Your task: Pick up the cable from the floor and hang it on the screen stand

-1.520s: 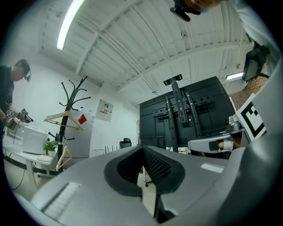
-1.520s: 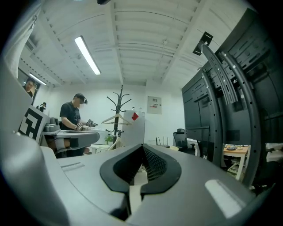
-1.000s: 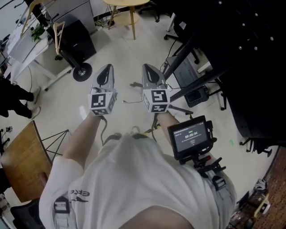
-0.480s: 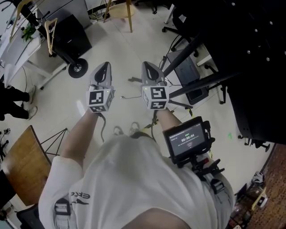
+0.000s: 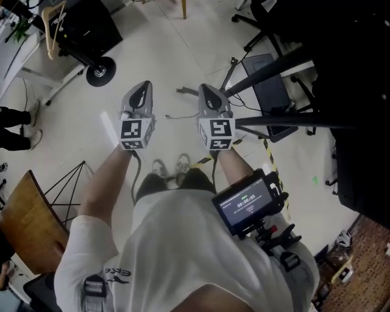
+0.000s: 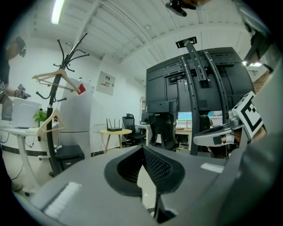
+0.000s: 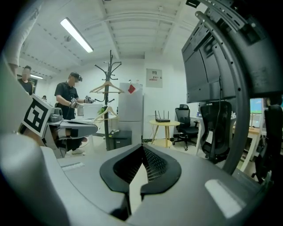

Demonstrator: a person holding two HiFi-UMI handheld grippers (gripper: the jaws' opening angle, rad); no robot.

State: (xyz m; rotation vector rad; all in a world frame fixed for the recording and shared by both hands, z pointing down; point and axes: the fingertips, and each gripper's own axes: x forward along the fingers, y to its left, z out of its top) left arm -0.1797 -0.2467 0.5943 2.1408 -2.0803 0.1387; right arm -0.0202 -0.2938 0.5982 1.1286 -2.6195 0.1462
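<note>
In the head view a thin grey cable [image 5: 177, 116] lies on the pale floor, with a darker end [image 5: 186, 91] farther off. My left gripper [image 5: 141, 89] is held above the floor to the cable's left, shut and empty. Just right of the cable my right gripper [image 5: 206, 92] is also shut and empty. The black screen stand [image 5: 268, 66] slants across the upper right, and its dark screen [image 5: 359, 91] fills the right edge. In the left gripper view the jaws [image 6: 142, 148] meet, with the stand [image 6: 196, 88] ahead. The right gripper view shows closed jaws [image 7: 142, 149] too.
A coat rack with hangers [image 5: 56, 21] stands on a wheeled base [image 5: 97, 73] at the upper left. A black case [image 5: 271, 91] lies by the stand's legs. An office chair [image 5: 262, 15] is behind it and a wooden board [image 5: 27, 222] at the left. Two people [image 7: 70, 97] stand far off.
Both grippers have sunk lower together, side by side and still shut. The floor and cable have slid up in the view, and the person's shoes now show below the grippers.
</note>
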